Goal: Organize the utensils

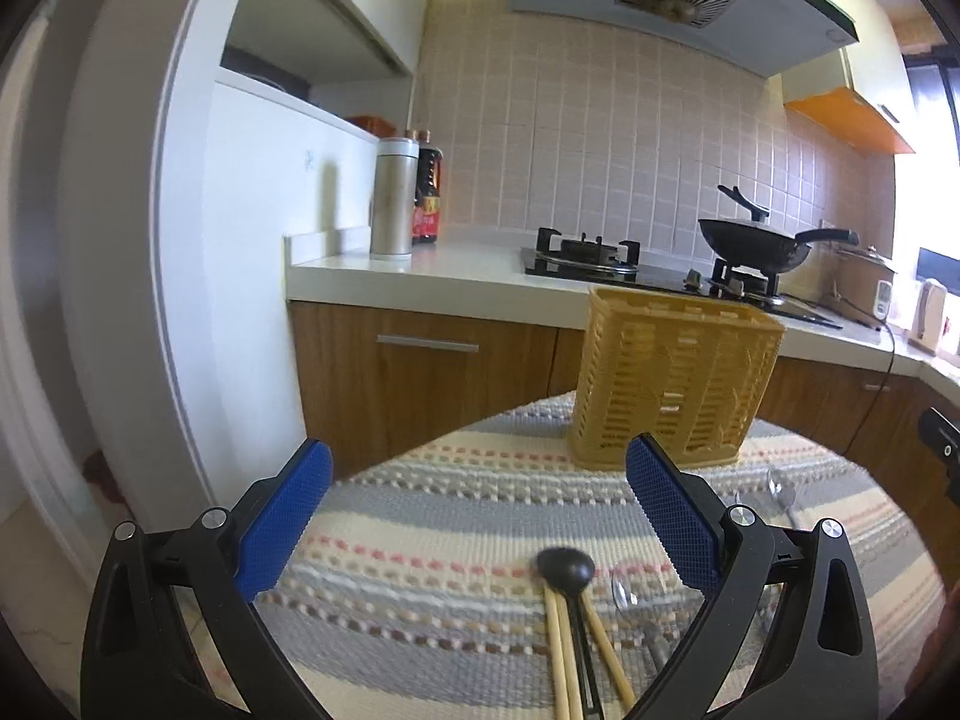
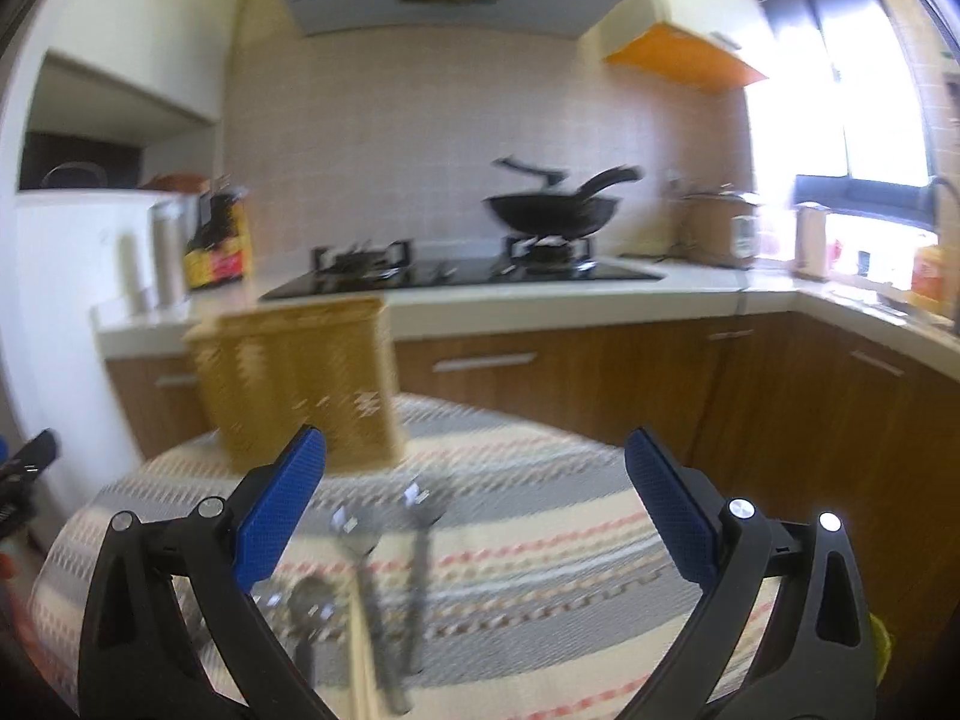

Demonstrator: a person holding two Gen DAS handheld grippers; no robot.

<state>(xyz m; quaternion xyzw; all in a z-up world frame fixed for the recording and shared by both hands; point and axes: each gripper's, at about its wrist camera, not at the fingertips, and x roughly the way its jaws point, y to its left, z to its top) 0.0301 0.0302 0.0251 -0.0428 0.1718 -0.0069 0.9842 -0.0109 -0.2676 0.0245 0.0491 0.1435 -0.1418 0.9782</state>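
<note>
I'm holding both grippers wide open; the black ladle (image 1: 565,564) is lying lengthwise near-to-far, just below my left gripper (image 1: 477,516), nearer than the right gripper (image 2: 474,516).

The basket (image 1: 672,384) looks like matt yellow plastic lattice. The cloth (image 1: 432,516) under it is coarse woven fabric with raised ribs. The ladle (image 1: 565,564) has a matt black, plastic-looking bowl; the chopsticks (image 1: 561,648) look like pale, unvarnished wood. The forks (image 2: 420,546) and spoon (image 2: 309,600) are shiny metal, though blurred. Both grippers' pads (image 1: 282,516) (image 2: 672,504) are blue with a fine grid texture, on smooth black plastic arms.
</note>
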